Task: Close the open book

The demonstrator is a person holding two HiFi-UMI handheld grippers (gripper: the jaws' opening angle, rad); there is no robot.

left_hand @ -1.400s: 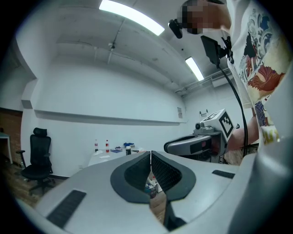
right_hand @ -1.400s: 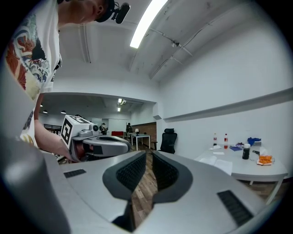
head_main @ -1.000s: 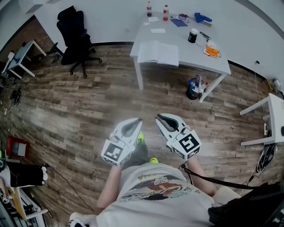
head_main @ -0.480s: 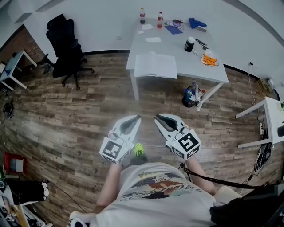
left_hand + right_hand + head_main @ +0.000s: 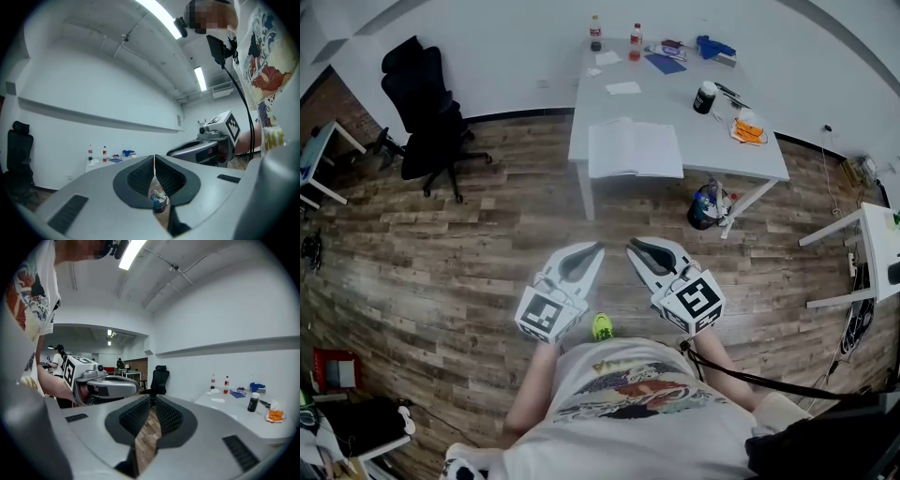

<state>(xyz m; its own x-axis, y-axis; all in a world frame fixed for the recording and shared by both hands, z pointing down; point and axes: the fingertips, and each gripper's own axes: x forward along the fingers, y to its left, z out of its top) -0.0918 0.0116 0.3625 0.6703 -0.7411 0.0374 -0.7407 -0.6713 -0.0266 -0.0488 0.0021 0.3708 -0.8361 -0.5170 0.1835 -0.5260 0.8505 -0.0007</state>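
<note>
Open book [image 5: 635, 150] is lying flat, pages up, on the near left part of the white table [image 5: 712, 141], close to its near edge. It is not being touched by anything. Further back on the table a sheet of paper [image 5: 623, 87], two bottles [image 5: 595, 31] at the far edge, a dark blue folder [image 5: 665, 62], a blue bundle [image 5: 714, 45], a black cup [image 5: 705, 97] and an orange item [image 5: 748, 129] are being shown, all apart from the book. A bucket of clutter [image 5: 710, 202] is sitting on the wooden floor [image 5: 469, 244] under the table's near right side, just beside a leg. A black office chair [image 5: 422, 103] is standing left of the table, near the wall.

Both grippers are being held side by side over the floor in front of the person's torso, well apart from the table and the book, with their tips pointed toward the table. The left gripper [image 5: 592, 249] is being held with its jaws together and nothing is being gripped. In the left gripper view only the bucket is being seen through the gap below the pads. The right gripper [image 5: 637, 249] is likewise being held with its jaws pressed together and empty, with floor planks showing below its pads in the right gripper view. A green shoe [image 5: 602, 326] is showing on the floor between the two grippers. Another white table [image 5: 877, 234] is being cut off at the right edge.
</note>
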